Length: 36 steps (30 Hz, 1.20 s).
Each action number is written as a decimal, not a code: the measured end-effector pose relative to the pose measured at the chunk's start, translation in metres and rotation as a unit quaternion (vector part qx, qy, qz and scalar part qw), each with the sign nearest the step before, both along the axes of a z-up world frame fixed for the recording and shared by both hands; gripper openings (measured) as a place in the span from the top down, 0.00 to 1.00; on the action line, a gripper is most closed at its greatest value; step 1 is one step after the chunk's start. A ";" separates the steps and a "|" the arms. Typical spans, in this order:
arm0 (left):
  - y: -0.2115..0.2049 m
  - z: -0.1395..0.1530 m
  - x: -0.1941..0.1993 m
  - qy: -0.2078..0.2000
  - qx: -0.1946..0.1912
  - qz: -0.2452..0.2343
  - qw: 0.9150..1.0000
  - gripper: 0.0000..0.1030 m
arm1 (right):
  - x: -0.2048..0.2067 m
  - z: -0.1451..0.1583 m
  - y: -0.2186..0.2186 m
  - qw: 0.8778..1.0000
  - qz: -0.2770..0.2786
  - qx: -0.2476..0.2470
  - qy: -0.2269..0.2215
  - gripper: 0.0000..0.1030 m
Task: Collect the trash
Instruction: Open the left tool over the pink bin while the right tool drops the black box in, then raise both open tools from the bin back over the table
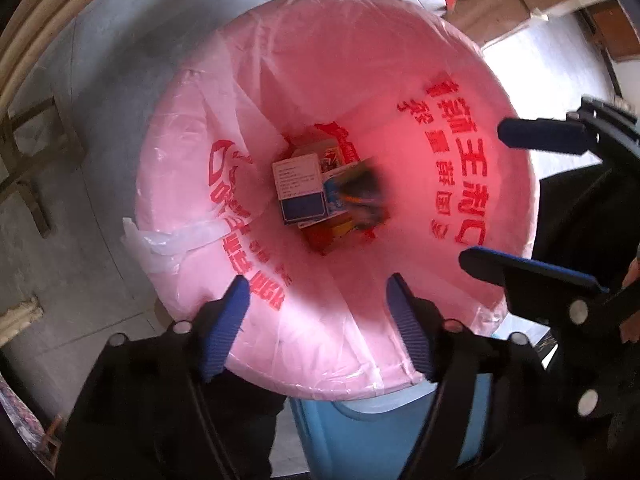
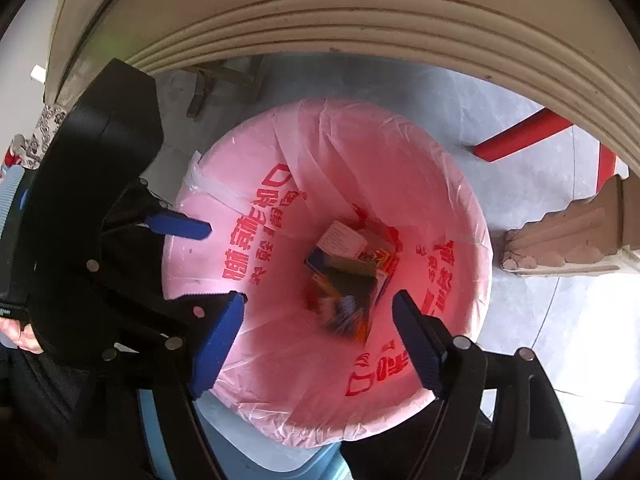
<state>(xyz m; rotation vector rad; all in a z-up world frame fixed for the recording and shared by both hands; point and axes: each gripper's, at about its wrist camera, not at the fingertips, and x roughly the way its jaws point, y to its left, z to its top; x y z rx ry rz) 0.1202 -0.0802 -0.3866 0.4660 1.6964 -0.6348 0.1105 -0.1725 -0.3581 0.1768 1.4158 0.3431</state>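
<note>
Trash (image 1: pixel 320 196), perhaps four packets, inside one pink-lined bin (image 1: pixel 400 60); both grippers' jaws released, empty.

Boxes and wrappers (image 1: pixel 316 196) heaped — deep in pink-lined bin (image 1: pixel 400 60); one blurred.

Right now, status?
Left gripper and right gripper open, empty, over pink-lined bin. Trash at bottom. Nothing blocking.

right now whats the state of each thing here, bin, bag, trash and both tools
bin: upright, lined, no lid seen
pink bag: open, folded over the rim, knotted at one side
boxes and wrappers: lying at the bottom of the bag; one piece motion-blurred
left tool: open, empty, above the bag mouth
right tool: open, empty, above the bag mouth
</note>
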 end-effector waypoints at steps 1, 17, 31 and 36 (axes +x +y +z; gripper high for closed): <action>0.001 0.001 0.001 0.001 -0.003 0.002 1.000 0.32 | 0.001 0.000 -0.001 1.000 -0.001 0.000 0.000 0.27; -0.002 0.034 -0.004 -0.041 -0.010 -0.001 0.999 0.31 | -0.007 0.026 -0.016 0.999 -0.039 0.014 -0.016 0.27; 0.025 0.172 -0.027 -0.150 -0.057 0.008 0.987 0.31 | -0.041 0.177 -0.028 0.984 -0.087 0.041 -0.151 0.26; 0.036 0.255 -0.014 -0.227 -0.081 0.025 0.970 0.23 | -0.036 0.258 -0.037 0.969 -0.097 0.051 -0.223 0.24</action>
